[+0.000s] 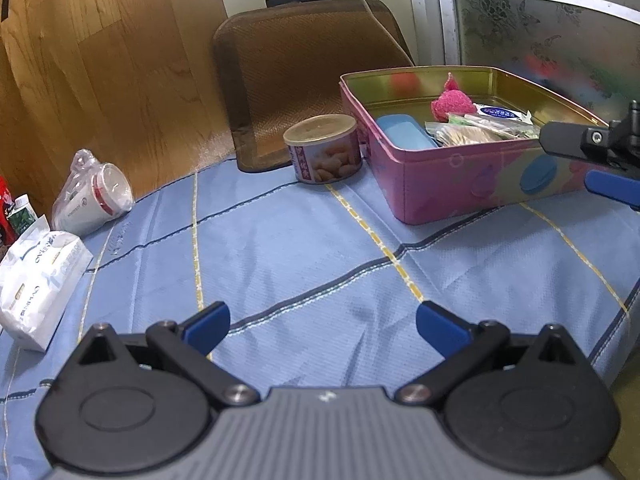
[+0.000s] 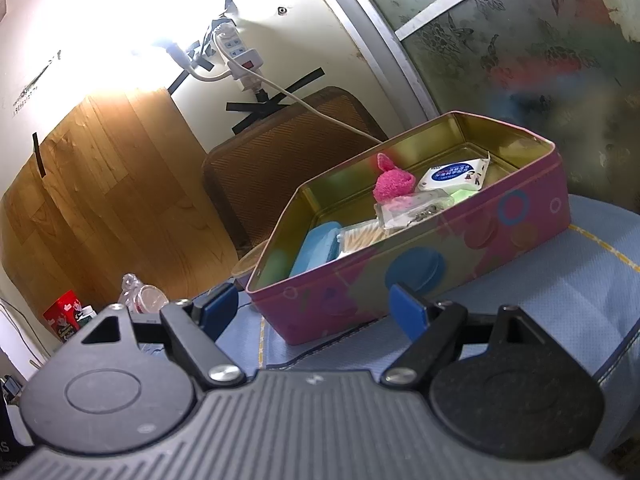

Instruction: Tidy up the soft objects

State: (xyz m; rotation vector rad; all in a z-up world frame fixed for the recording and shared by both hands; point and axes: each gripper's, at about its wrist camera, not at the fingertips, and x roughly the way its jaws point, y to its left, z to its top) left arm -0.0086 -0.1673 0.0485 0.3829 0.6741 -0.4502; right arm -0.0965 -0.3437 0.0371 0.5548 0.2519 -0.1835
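In the left wrist view, your left gripper sits at the bottom of the frame with its jaws spread apart and nothing between them, over the blue cloth covering the desk. The pink tin stands in the upper right, lid off. Inside it, a fuzzy pink soft toy rests toward the back, a blue case lies at the left, and packets fill the middle. A round can stands just beside the tin's left corner. A wrapped paper cup and a white tissue pack lie at the left edge. Your right gripper pokes in from the right edge, near the tin's front wall.

In the right wrist view, your right gripper also has its jaws released and empty, close to the tin in mid-frame. The pink toy lies inside, beside a white tissue packet.
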